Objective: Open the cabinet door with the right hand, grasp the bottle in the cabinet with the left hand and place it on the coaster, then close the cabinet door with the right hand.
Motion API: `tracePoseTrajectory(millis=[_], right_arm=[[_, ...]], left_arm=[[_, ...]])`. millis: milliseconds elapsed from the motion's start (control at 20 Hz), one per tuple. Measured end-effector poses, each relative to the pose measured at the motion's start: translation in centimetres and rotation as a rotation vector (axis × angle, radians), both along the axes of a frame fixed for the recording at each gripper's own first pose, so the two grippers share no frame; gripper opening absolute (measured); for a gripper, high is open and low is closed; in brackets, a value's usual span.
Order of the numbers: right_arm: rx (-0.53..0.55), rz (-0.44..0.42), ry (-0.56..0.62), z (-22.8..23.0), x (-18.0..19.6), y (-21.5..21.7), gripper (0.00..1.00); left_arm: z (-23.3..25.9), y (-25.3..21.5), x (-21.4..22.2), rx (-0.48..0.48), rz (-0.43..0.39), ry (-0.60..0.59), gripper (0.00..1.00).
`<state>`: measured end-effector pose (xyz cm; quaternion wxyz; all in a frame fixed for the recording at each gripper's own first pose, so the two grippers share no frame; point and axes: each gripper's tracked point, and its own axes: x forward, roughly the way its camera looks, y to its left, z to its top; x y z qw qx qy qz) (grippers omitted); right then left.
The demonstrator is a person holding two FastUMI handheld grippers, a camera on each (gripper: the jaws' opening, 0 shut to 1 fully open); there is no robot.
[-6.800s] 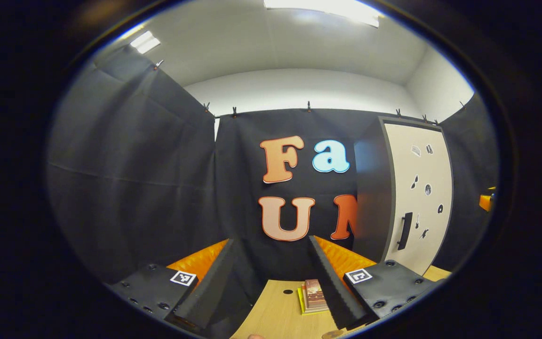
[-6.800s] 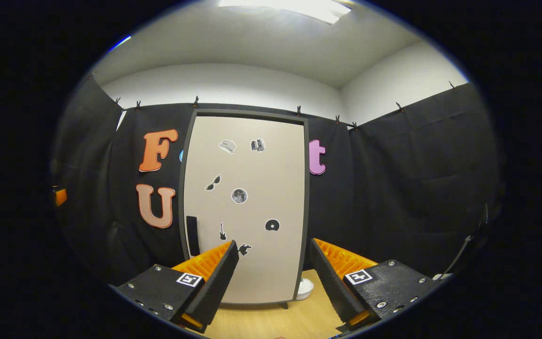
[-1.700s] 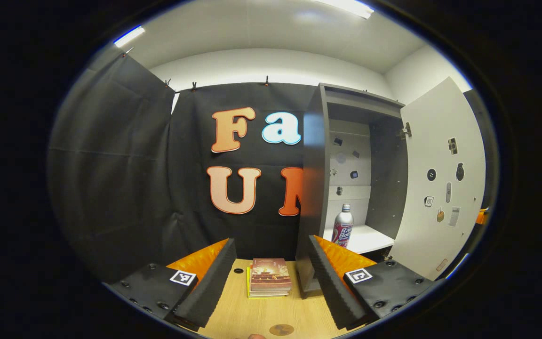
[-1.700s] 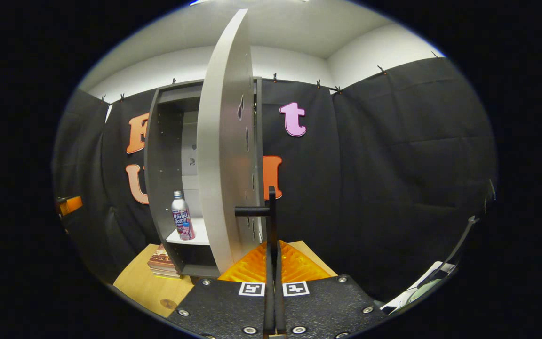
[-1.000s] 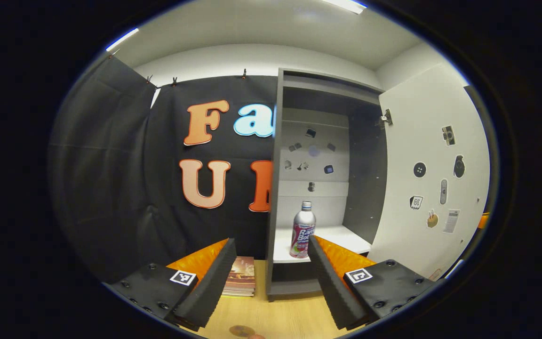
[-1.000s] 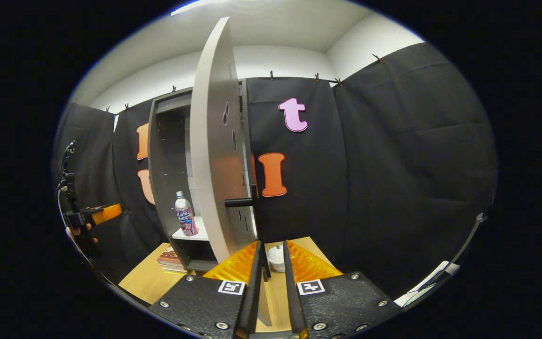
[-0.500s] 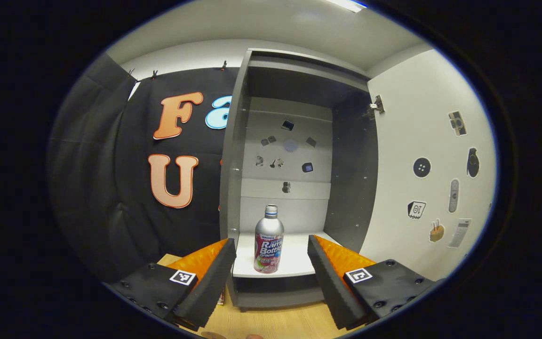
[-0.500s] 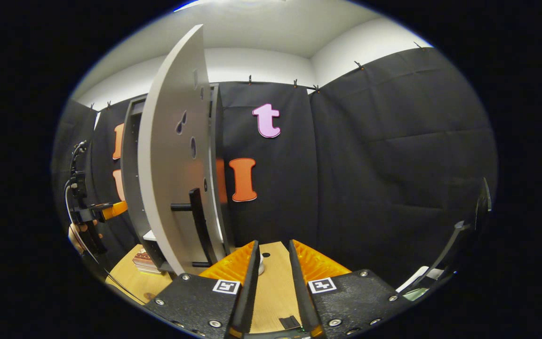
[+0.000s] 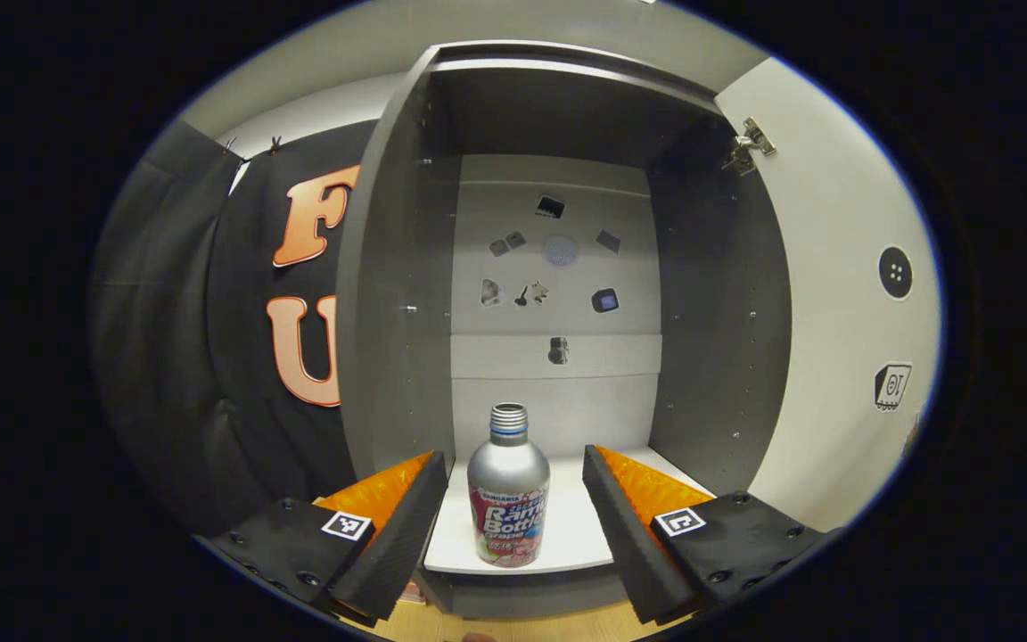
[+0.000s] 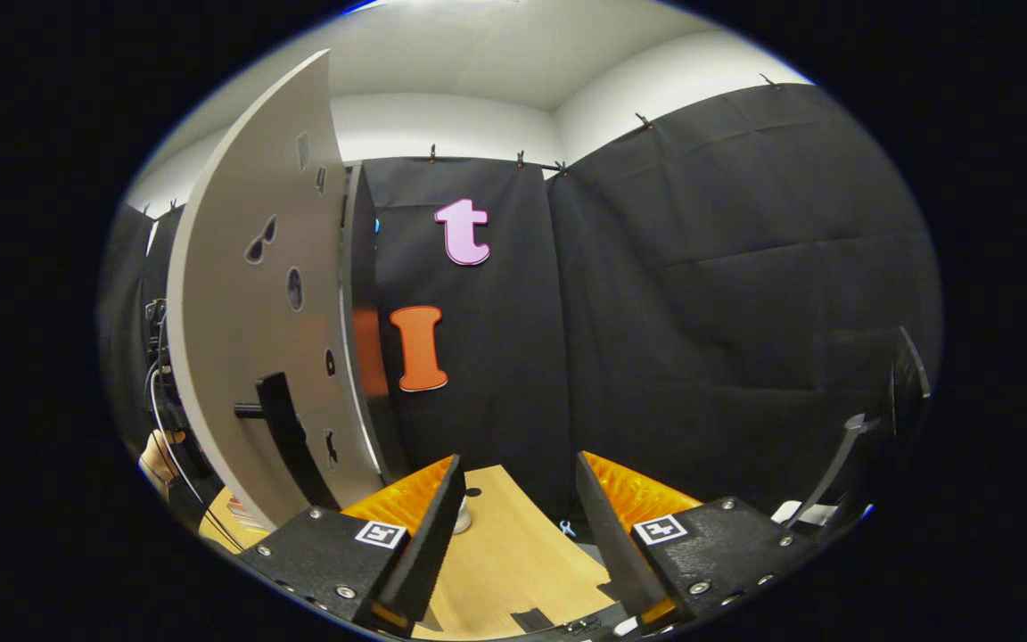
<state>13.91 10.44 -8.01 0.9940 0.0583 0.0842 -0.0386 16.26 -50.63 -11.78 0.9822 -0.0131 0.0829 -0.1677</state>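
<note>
**Door open, left gripper lined up on bottle**

In the left gripper view the cabinet (image 9: 398, 294) stands open. The bottle (image 9: 508, 499) is upright on the white shelf (image 9: 567, 535), near the shelf's front edge and about midway between the side walls. The left gripper (image 9: 508, 522) is released, its jaws spread wide. The bottle shows between the two fingers, with a clear gap on each side; neither finger touches it. Small stickers (image 9: 549, 267) dot the cabinet's back panel. The cabinet door (image 9: 834, 294) is swung out at the right of this view.

In the right gripper view the right gripper (image 10: 513, 526) is also released, jaws apart and holding nothing, above the wooden table (image 10: 513, 553). The door's outer face, with its dark handle (image 10: 286, 437), stands to its left, apart from the fingers. A hand (image 10: 160, 456) shows beyond the door's free edge.
</note>
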Motion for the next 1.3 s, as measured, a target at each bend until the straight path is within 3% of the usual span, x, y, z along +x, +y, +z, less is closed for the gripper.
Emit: tracePoseTrajectory(millis=[100, 300, 350, 600, 650, 1000, 1300], right_arm=[[0.001, -0.017, 0.001, -0.1, 0.1, -0.2, 0.82], [0.001, -0.045, 0.013, -0.3, 0.0, -0.7, 0.94], [-0.001, -0.052, 0.017, -0.4, 0.2, -0.9, 0.89], [0.020, -0.066, 0.029, -0.5, 0.3, -0.8, 0.90], [0.022, -0.068, 0.030, -0.6, 0.3, -0.8, 0.90], [0.018, -0.068, 0.012, -0.2, 0.7, -0.9, 0.90], [0.016, -0.031, 0.001, 0.1, 0.8, -0.2, 0.90]], left_arm=[[-1.1, -0.5, 1.2, 0.014, 0.008, 0.015, 1.00], [-3.3, -1.2, 2.9, -0.003, 0.026, 0.051, 0.99], [-3.6, -1.2, 3.3, -0.007, 0.027, 0.053, 1.00], [-5.2, -1.5, 3.9, 0.009, 0.028, 0.092, 1.00], [-4.9, -1.4, 3.9, 0.008, 0.022, 0.080, 0.86], [-2.8, 0.3, 0.5, -0.048, -0.013, 0.075, 0.84], [-1.4, 5.2, -3.7, -0.069, -0.005, 0.049, 0.86]])
